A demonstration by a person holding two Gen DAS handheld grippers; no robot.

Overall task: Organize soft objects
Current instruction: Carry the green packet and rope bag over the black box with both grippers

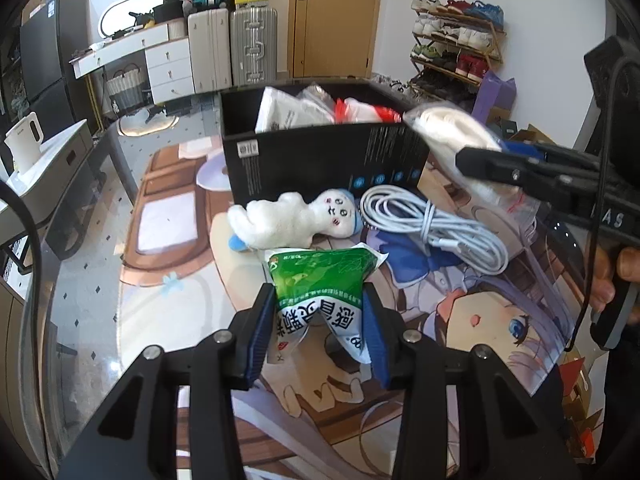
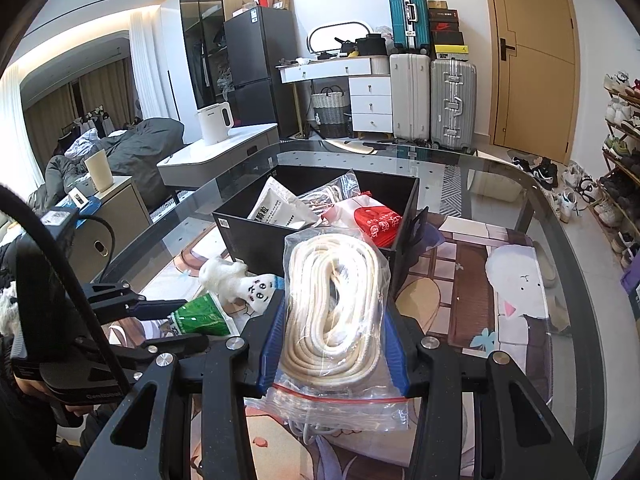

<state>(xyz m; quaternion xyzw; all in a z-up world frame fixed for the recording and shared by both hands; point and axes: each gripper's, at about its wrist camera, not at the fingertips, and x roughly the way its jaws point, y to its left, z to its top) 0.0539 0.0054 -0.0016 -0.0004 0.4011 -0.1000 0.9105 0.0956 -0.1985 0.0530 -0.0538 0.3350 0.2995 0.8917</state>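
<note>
Two soft packets are in my grip at once. My left gripper (image 1: 320, 320) is clamped on the green sachet (image 1: 320, 280), its blue pads pinching the lower printed half so the top fans out above the jaws and lifts clear of the mat. My right gripper (image 2: 332, 344) is closed around the zip bag of coiled white rope (image 2: 334, 304), held up in front of the black box (image 2: 256, 240), which already has a white pouch (image 2: 276, 208) and a red-printed bag (image 2: 376, 220) inside.

I judge the sachet light and crinkly; it buckles where I squeeze, so a grip across the middle seems safer than one at a slick edge. The rope bag looks bulkier and floppy, its plastic slippery, and I would keep the pads on the coil itself, not on the loose film near the red zip line.

Left on the printed mat (image 1: 180, 248), just in front of the box, are the white plush doll (image 1: 296, 216) and a loose white cable (image 1: 436, 224). The doll should squash easily and is best taken around its body.
</note>
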